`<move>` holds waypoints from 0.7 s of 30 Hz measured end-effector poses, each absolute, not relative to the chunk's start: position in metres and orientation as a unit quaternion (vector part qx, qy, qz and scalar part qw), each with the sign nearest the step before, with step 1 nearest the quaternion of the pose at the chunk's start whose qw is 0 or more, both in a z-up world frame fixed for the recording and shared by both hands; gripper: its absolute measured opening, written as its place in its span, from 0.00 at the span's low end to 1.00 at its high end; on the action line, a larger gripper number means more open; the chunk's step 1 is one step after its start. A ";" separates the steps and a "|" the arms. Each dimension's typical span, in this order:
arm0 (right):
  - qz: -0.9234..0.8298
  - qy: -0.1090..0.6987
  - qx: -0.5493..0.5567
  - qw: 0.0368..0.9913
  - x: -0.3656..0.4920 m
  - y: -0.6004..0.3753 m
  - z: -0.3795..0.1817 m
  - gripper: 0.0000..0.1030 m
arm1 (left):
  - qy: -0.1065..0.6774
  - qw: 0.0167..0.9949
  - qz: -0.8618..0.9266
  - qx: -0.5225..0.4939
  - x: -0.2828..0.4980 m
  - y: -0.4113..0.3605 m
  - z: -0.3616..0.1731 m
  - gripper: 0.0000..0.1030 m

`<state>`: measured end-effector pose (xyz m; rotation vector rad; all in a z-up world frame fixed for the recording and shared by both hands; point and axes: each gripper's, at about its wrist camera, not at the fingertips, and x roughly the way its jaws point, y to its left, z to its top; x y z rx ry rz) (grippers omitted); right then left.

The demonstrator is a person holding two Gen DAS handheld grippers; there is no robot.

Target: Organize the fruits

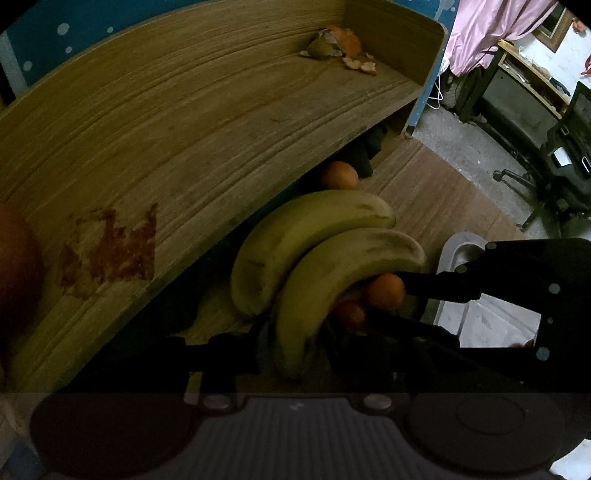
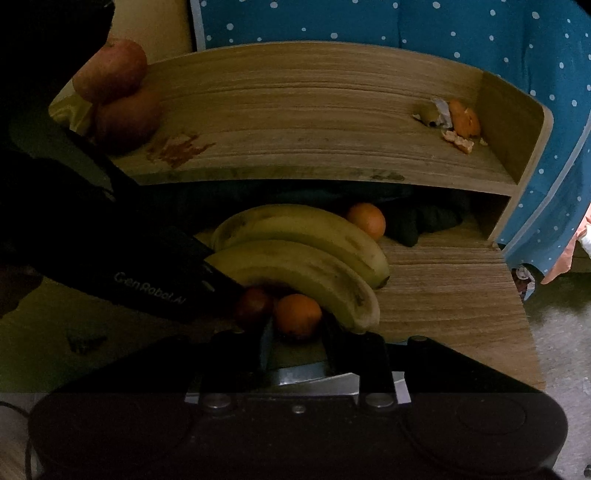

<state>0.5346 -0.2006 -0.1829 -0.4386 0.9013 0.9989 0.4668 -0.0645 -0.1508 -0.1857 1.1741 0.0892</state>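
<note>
Two yellow bananas (image 1: 325,251) joined at the stem lie over the lower wooden board (image 2: 443,295). My left gripper (image 1: 291,343) is shut on their stem end; in the right wrist view the left gripper (image 2: 218,273) reaches in from the left. An orange (image 2: 297,315) sits under the bananas' curve, and my right gripper (image 2: 298,326) is shut on it, one finger on each side. A small dark red fruit (image 2: 255,304) lies just left of that orange. Another orange (image 2: 365,221) rests farther back under the upper shelf.
The upper wooden shelf (image 2: 314,110) carries two apples (image 2: 110,70) at its left, a reddish stain (image 2: 177,147), and peel scraps (image 2: 458,122) at its right. Dark cloth (image 2: 417,221) lies beneath it. Blue dotted fabric (image 2: 480,33) hangs behind. An office chair (image 1: 554,166) stands on the floor.
</note>
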 end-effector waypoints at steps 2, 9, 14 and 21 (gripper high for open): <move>0.461 0.413 -0.202 0.759 0.535 -0.201 -0.183 0.29 | 0.550 0.829 0.045 -0.089 0.464 -0.065 -0.151 0.34; 0.463 0.412 -0.208 0.757 0.531 -0.201 -0.180 0.29 | 0.554 0.824 0.062 -0.105 0.451 -0.063 -0.149 0.31; 0.467 0.413 -0.211 0.753 0.521 -0.202 -0.177 0.29 | 0.559 0.815 0.078 -0.126 0.428 -0.057 -0.146 0.31; 0.472 0.412 -0.221 0.747 0.515 -0.197 -0.177 0.29 | 0.570 0.806 0.086 -0.132 0.422 -0.058 -0.147 0.37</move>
